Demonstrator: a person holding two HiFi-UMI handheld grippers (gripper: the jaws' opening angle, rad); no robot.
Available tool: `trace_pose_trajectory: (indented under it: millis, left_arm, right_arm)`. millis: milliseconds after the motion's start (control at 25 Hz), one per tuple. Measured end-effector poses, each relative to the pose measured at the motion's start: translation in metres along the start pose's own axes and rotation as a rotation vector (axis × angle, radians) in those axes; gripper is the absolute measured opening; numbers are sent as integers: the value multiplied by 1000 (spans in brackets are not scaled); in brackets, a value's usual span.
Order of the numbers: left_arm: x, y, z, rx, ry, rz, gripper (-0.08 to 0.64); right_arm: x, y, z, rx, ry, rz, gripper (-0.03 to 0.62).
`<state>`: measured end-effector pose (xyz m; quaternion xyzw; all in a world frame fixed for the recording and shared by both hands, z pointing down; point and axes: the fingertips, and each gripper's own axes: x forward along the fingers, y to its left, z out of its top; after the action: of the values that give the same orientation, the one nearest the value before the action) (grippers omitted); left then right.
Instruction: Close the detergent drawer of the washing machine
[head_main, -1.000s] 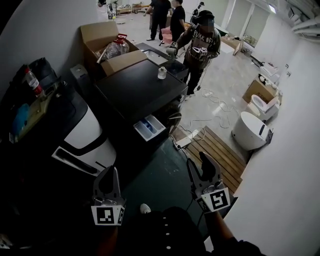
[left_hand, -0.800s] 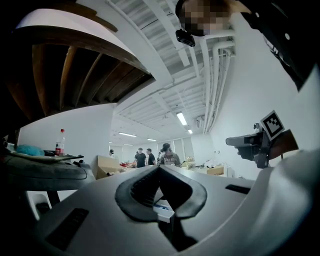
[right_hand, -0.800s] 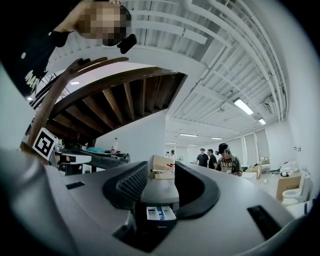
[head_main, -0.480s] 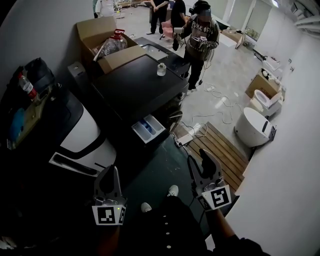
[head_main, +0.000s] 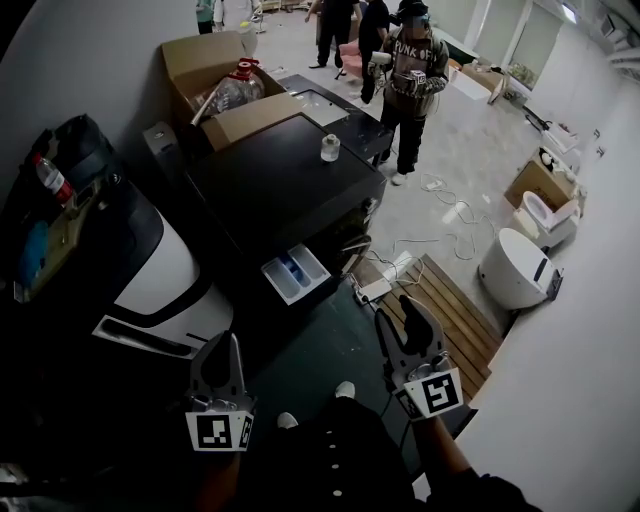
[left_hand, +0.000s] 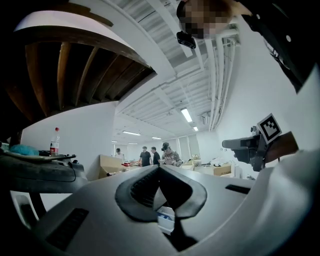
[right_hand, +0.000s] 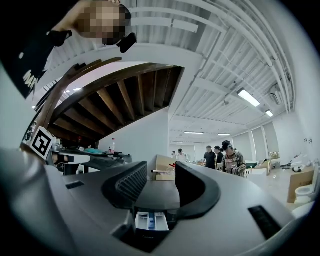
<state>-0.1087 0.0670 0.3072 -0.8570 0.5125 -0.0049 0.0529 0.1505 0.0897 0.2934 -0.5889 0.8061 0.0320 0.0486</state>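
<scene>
Jaws just widened, empty, on right gripper (head_main: 400, 318), pressed together on left gripper (head_main: 220, 350); nearer now to pulled-out white plastic detergent drawer (head_main: 295, 275), untouched.

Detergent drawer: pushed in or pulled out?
Pulled out: the detergent drawer juts from the washing machine front, its compartments exposed from above.

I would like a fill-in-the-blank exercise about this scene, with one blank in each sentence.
1. The detergent drawer of the washing machine is ____.
2. A small white container stands on ____ of the washing machine.
3. The gripper with its jaws together is the ____ one.
Missing words: open; top; left.
</scene>
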Motion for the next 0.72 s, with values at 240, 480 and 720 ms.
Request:
trace_pose_trajectory:
  millis: [240, 480, 720]
  left_arm:
    - [35, -14, 6, 7, -10, 26, 15]
    - [63, -30, 11, 11, -13, 62, 15]
    - [69, -40, 12, 9, -7, 122, 15]
  right_arm:
    - [24, -30, 6, -8, -16, 52, 175]
    - [39, -60, 3, -10, -2, 97, 175]
    - [50, -72, -13, 16, 14, 158, 176]
